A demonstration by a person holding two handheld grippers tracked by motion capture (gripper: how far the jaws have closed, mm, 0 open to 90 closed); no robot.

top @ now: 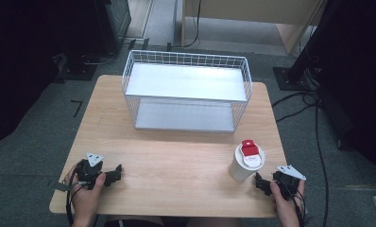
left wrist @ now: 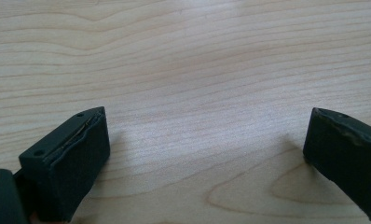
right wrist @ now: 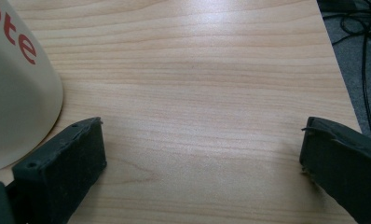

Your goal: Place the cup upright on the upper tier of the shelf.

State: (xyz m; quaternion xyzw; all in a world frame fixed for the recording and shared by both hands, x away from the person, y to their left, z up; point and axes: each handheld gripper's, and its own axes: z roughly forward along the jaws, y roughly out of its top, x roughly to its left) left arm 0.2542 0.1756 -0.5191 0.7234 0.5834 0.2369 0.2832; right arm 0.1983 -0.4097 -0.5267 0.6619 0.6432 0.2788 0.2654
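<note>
Both grippers — left gripper (top: 114,173), right gripper (top: 261,182) — are held released near table (top: 176,161) corners; white lidded cup (top: 245,161) just beside right one, wire basket (top: 186,90) far.

A light wooden table (top: 176,161) on grey floor. A white wire basket (top: 186,90) stands at its far middle; a white cup (top: 245,163) with a red-and-white lid stands near the right front edge.

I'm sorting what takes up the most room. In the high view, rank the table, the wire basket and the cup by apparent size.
Largest to smallest in the high view:
1. table
2. wire basket
3. cup
The gaps are wide, so nearness to the camera doesn't blur the order.
</note>
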